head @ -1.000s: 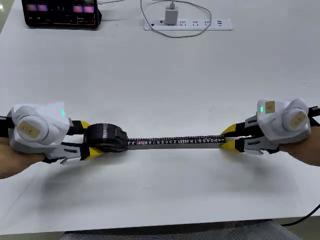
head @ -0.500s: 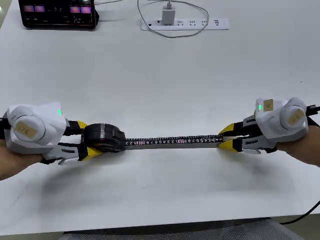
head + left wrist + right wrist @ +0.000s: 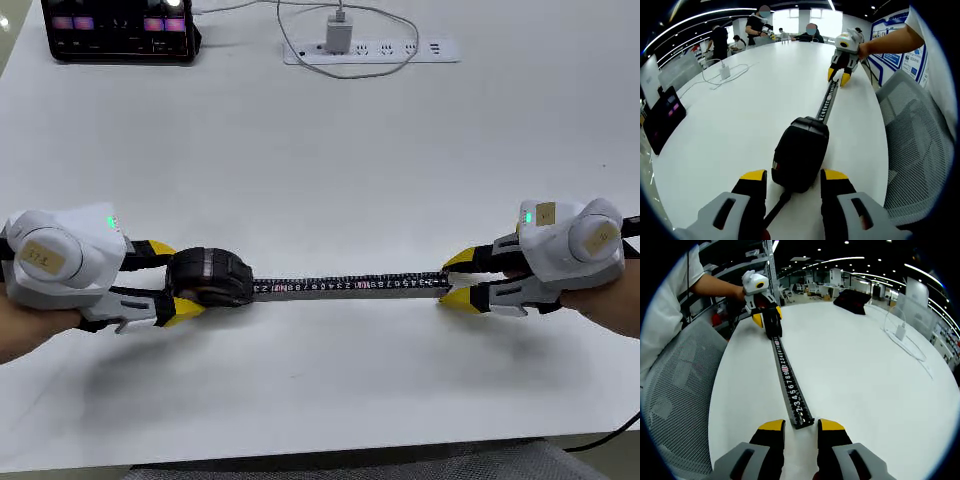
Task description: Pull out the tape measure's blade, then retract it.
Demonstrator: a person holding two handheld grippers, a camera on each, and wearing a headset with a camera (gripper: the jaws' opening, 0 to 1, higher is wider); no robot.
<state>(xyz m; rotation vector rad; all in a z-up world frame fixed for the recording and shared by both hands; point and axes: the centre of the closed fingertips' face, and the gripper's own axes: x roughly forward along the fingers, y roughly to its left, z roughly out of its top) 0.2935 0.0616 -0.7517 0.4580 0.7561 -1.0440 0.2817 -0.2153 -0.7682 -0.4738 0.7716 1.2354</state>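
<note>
Blade out: the tape measure (image 3: pixel 210 276) lies stretched along the white surface (image 3: pixel 320 160) between my two tools.

On my left, the left tool (image 3: pixel 178 280) is clamped on the tape measure's black case, one yellow-tipped jaw against each side, with the case resting on the surface. From the case the blade (image 3: pixel 350 285) runs flat along the surface toward the right, numbers facing up. Its end lies right at the tips of the right tool (image 3: pixel 458 280), whose jaws stand spread, one on either side of the blade's end. I can't tell from here whether they touch its edges.
</note>
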